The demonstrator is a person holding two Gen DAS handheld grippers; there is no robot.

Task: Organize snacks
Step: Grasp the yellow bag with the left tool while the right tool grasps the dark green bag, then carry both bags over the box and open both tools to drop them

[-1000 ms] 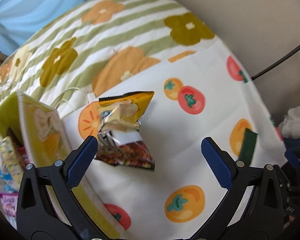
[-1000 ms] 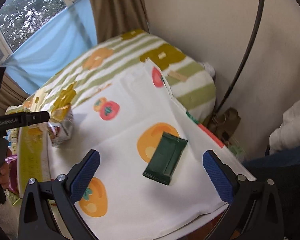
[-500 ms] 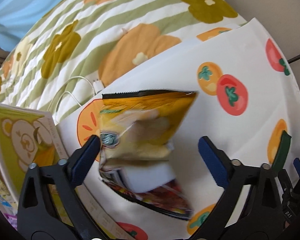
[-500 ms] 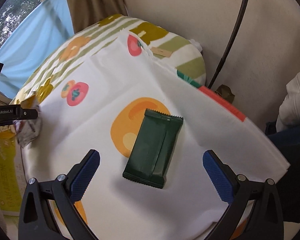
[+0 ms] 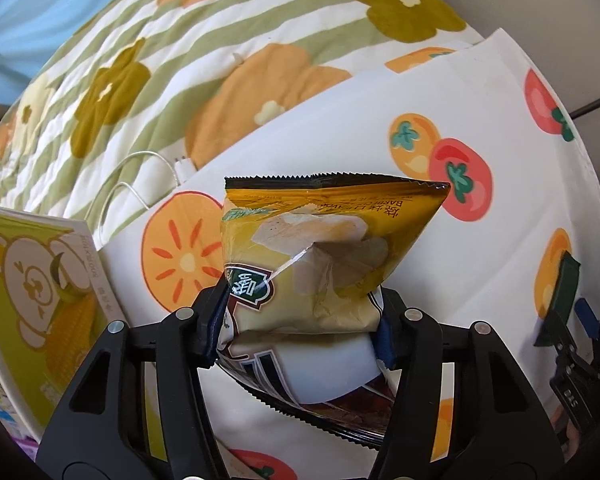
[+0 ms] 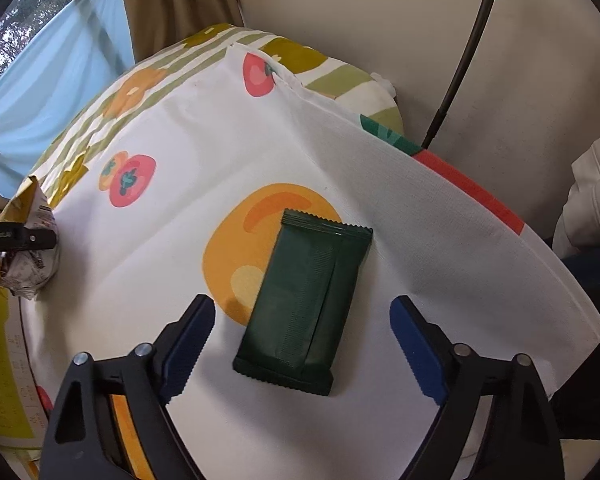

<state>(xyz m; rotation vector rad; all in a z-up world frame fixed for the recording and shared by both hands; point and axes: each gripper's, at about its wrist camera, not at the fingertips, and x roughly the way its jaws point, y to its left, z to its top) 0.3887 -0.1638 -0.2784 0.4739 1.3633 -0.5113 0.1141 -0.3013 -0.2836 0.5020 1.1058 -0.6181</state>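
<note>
In the left wrist view the left tongs (image 5: pixel 300 322) pinch a yellow snack bag (image 5: pixel 320 252) by its lower part, the blue pads pressed into its crumpled sides; it sits on a white fruit-print cloth (image 5: pixel 480 152) beside a yellow bear-print box (image 5: pixel 36 280). In the right wrist view the right tongs (image 6: pixel 302 334), which have just been closing, stand spread around a dark green snack packet (image 6: pixel 304 300) lying flat on the cloth, pads not touching it. The left tongs with the yellow bag show at the left edge.
</note>
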